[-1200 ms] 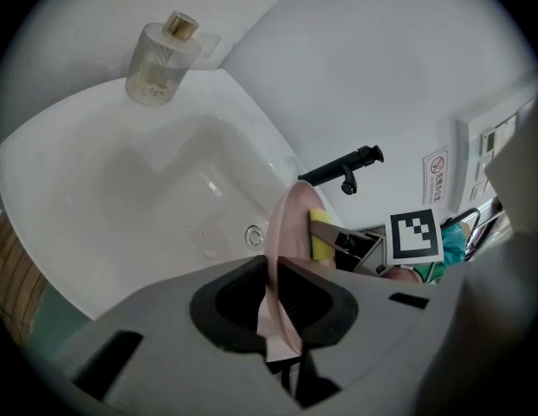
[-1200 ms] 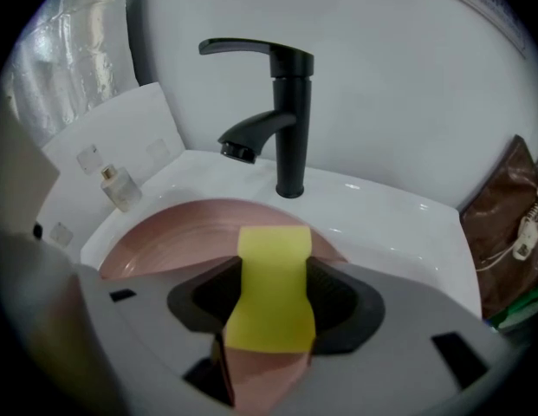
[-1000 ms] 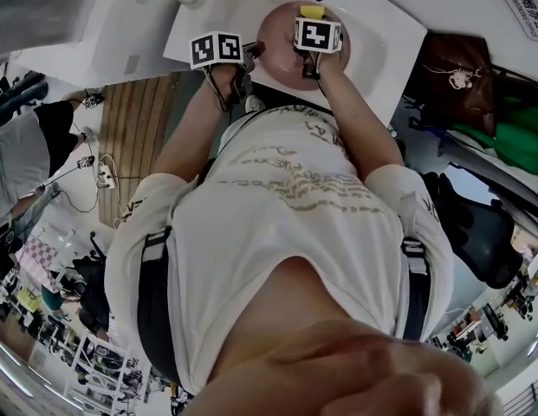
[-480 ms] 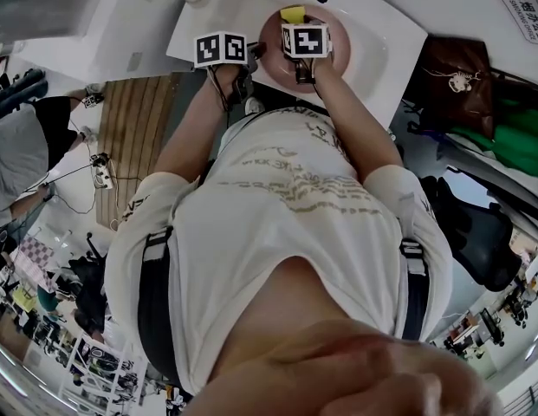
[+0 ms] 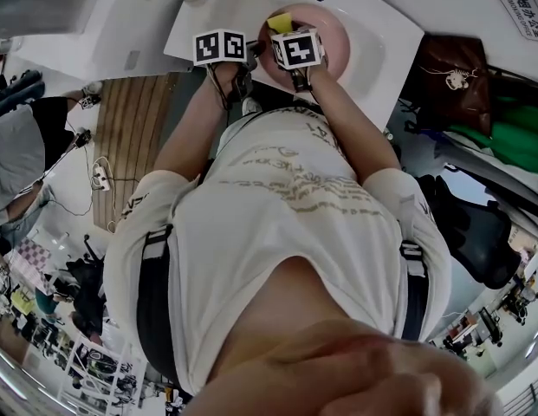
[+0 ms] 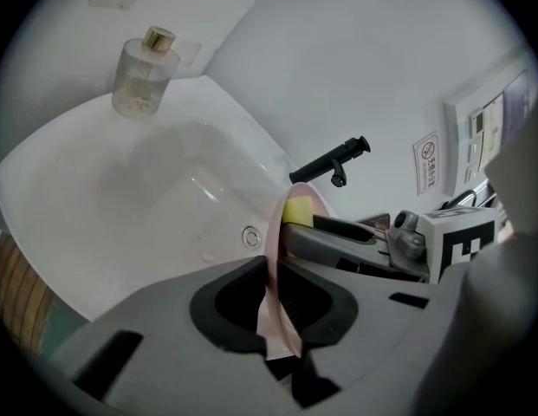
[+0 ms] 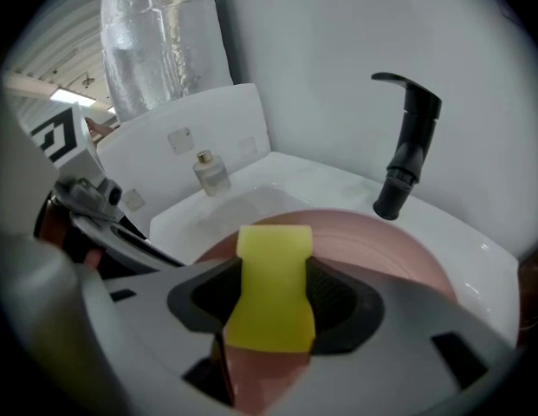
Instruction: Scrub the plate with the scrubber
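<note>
A pink plate [image 5: 331, 40] is held over the white sink [image 5: 385, 55]. My left gripper [image 5: 249, 52] is shut on the plate's left rim; in the left gripper view the plate [image 6: 277, 271] stands edge-on between the jaws of that gripper [image 6: 281, 300]. My right gripper [image 5: 286, 29] is shut on a yellow scrubber [image 5: 280, 22], which lies on the plate's face near its left side. In the right gripper view the scrubber [image 7: 270, 289] is squeezed between the jaws of the right gripper [image 7: 273, 308], with the plate [image 7: 385, 250] under it.
A black faucet [image 7: 407, 146] stands at the back of the sink. A small glass bottle [image 6: 140, 76] sits on the sink's back left corner. A brown bag [image 5: 459, 72] hangs to the right of the sink. My own body fills the lower head view.
My right gripper has slid the scrubber leftward across the plate, toward my left gripper. The left gripper has kept its hold on the rim.
</note>
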